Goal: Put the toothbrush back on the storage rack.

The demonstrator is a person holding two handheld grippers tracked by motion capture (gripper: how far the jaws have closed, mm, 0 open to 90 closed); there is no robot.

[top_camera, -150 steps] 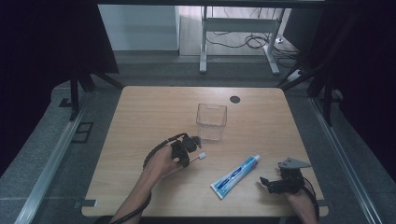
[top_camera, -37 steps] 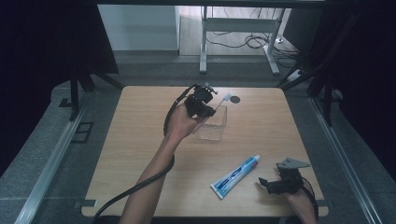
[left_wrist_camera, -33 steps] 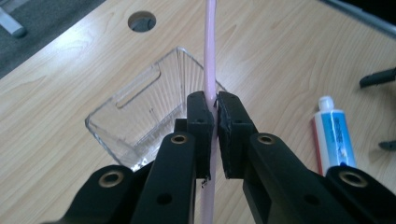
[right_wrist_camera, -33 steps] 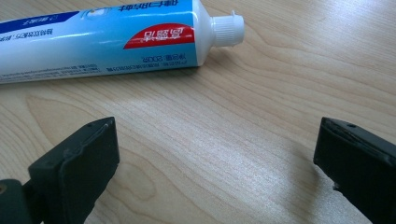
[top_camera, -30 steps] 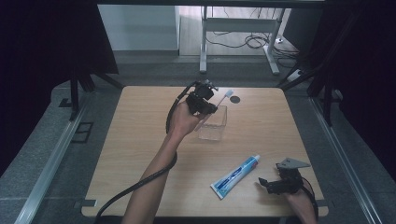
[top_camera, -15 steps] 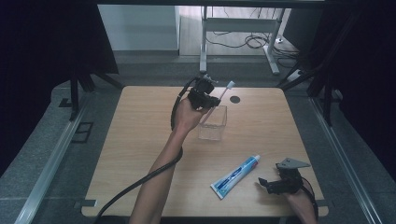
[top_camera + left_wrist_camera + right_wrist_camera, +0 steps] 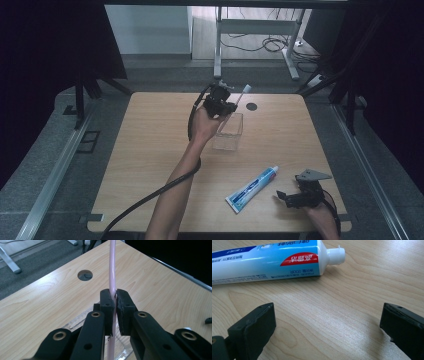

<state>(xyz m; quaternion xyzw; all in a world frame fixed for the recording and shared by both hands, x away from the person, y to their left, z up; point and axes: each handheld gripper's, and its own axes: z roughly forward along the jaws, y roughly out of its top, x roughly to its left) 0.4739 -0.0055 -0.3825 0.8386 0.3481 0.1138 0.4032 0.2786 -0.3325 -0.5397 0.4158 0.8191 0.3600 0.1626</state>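
My left gripper (image 7: pixel 223 104) (image 7: pixel 115 302) is shut on a pale pink toothbrush (image 7: pixel 111 270), held above the clear plastic box (image 7: pixel 229 132). The brush stands tilted, its white head (image 7: pixel 246 89) up and to the right, its lower end over the box's open top (image 7: pixel 82 320). Near the table's front right, my right gripper (image 7: pixel 292 196) (image 7: pixel 324 332) rests open on the wood with nothing between its jaws. A blue and white toothpaste tube (image 7: pixel 251 189) (image 7: pixel 269 260) lies just left of it, white cap (image 7: pixel 335 255) pointing away.
A round cable hole (image 7: pixel 251 106) (image 7: pixel 85 275) sits in the table's far edge behind the box. The left gripper's black cable (image 7: pixel 150 197) trails along the forearm to the front edge. Dark curtains flank the wooden table (image 7: pixel 140 150); a metal desk frame (image 7: pixel 260 30) stands beyond.
Five seconds ago the left gripper held the toothbrush low at the table's front left. It has carried it up to the box, and over the last second has tipped the brush more upright.
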